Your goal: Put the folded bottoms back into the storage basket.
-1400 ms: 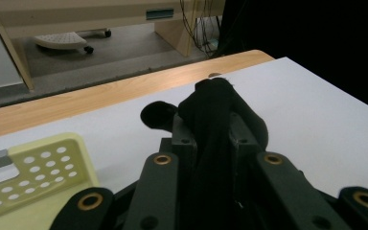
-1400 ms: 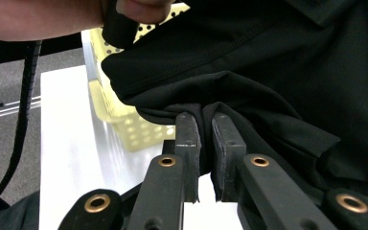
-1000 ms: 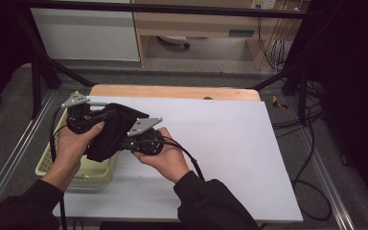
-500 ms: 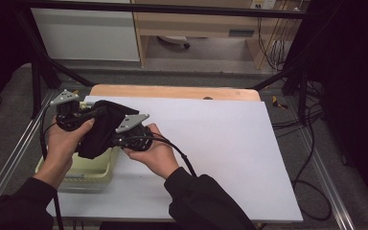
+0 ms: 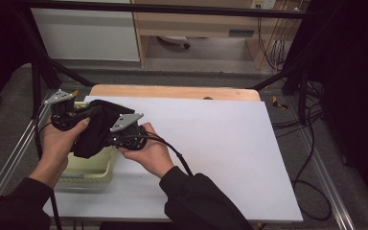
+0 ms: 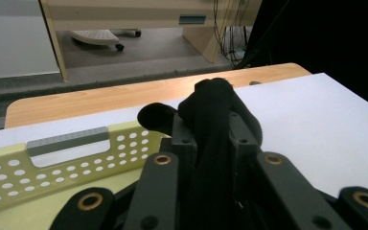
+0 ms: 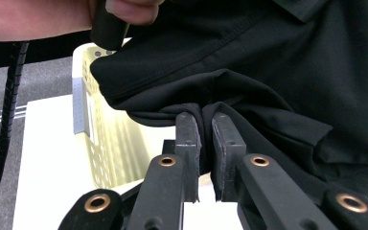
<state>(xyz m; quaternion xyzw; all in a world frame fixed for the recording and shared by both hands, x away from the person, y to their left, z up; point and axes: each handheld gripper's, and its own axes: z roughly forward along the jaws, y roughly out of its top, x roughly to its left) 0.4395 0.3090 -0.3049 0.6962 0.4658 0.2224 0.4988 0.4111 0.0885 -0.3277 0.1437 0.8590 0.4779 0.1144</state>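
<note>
A black garment (image 5: 96, 127) hangs bunched between my two grippers above the pale yellow perforated basket (image 5: 88, 168) at the table's left. My left gripper (image 5: 79, 115) is shut on one part of the cloth; in the left gripper view the black garment (image 6: 215, 143) runs up between the jaws and spills over their tips. My right gripper (image 5: 106, 139) is shut on another fold; in the right gripper view the fingertips (image 7: 188, 128) pinch the black garment (image 7: 287, 72), which drapes above and to the right. The basket (image 7: 92, 139) stands behind it.
The white table top (image 5: 220, 143) stretches to the right, with a wooden strip (image 5: 172, 91) along its far edge. The basket's handle slot (image 6: 67, 148) lies just left of the left jaws. Cables (image 5: 311, 143) trail on the floor at the right.
Both hands have shifted slightly left and away with the garment, which stays gripped by both over the basket.
</note>
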